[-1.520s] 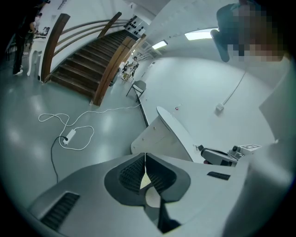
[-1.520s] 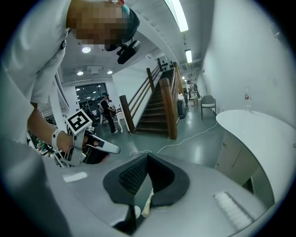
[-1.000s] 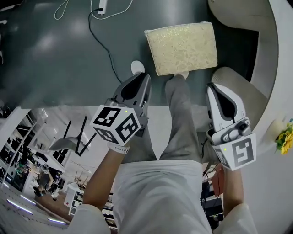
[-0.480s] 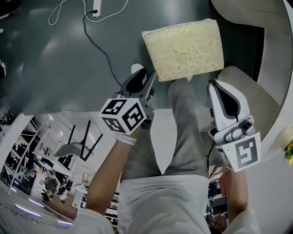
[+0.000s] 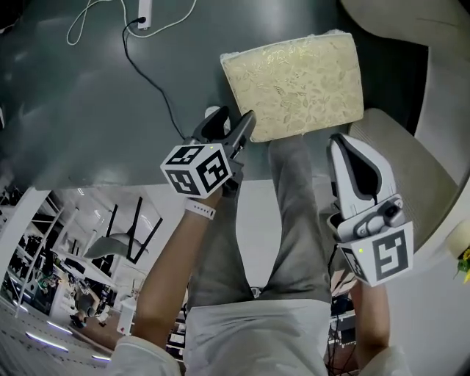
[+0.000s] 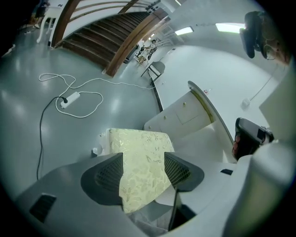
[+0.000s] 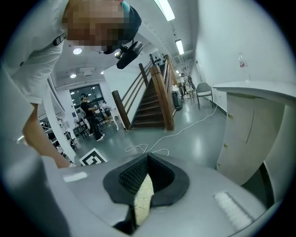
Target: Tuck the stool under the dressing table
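The stool (image 5: 294,81) has a cream, leaf-patterned cushion and stands on the grey floor beside the white curved dressing table (image 5: 440,81). My left gripper (image 5: 235,123) hangs at the stool's near left corner. Its jaws are opening, and in the left gripper view the cushion (image 6: 138,139) shows between the pads of the left gripper (image 6: 144,157) without being pressed. My right gripper (image 5: 342,141) is shut, holds nothing and hovers by the stool's near right corner. Below the closed tips of the right gripper (image 7: 147,159), a strip of cushion (image 7: 143,201) shows.
A power strip with cables (image 5: 139,15) lies on the floor at the far left. The person's grey-trousered leg (image 5: 294,191) stands just before the stool. The dressing table's white cabinet (image 6: 185,113) is behind the stool. Yellow flowers (image 5: 463,264) sit at the right edge.
Both grippers have come down toward the stool. The left one reached its near left corner and its jaws went from shut to wide apart. The right gripper stayed shut.
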`<state>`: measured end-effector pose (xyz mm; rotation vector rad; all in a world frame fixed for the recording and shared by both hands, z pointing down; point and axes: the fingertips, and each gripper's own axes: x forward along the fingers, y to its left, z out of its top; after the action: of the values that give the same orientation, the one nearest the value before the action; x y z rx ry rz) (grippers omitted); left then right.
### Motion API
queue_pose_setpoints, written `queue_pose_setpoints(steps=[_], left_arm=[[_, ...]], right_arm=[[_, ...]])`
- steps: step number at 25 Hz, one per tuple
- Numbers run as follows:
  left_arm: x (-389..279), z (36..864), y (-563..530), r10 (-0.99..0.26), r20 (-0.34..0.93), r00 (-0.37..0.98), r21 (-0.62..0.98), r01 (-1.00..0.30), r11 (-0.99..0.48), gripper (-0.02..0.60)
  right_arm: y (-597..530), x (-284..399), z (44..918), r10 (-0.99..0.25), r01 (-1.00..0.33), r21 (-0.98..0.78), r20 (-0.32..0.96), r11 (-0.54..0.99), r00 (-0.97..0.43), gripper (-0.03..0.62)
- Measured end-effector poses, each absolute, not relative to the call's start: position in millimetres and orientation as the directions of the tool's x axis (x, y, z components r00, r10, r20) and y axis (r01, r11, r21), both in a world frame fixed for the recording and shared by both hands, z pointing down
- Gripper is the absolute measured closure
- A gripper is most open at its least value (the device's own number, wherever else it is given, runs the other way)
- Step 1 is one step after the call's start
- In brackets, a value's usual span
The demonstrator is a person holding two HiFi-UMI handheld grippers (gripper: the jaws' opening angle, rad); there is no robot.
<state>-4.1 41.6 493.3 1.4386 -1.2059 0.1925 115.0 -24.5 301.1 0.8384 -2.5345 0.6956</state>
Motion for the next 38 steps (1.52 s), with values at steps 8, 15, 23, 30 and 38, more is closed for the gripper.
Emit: queue_pose_setpoints(steps=[8,15,23,30,38], left_arm=[[-4.2,542.0,37.3,-0.506,0.713,0.486,0.660,-0.709,0.250,0.282],[-9.4,592.5,44.2,-0.452,0.749,0.484,0.639,-0.708,0.300,0.261],[-2.2,614.6,47.8,-0.432,0.724,0.539,0.678,-0.672,0.297,0.259],[6.7,621.7,41.8,-0.386,0.669,0.635,0.733,-0.647,0.207,0.285],[6.7,619.9,40.5,-0.391,0.682,0.618,0.723,-0.650,0.234,0.288]], right_arm=[[-33.1,115.9,325.1,-0.442,-0.644,-0.348,0.506,0.681,-0.741,0.583],[-42.8,127.7,344.0,-0.469,-0.674,-0.389,0.502,0.628,-0.727,0.583],[-51.0,136.7,354.5,-0.502,-0.696,-0.402,0.491,0.594,-0.712,0.583],[-38.5,146.8,368.9,-0.504,-0.711,-0.407,0.509,0.573,-0.698,0.583],[-26.1,163.1,374.1,-0.514,-0.730,-0.406,0.525,0.549,-0.679,0.583]])
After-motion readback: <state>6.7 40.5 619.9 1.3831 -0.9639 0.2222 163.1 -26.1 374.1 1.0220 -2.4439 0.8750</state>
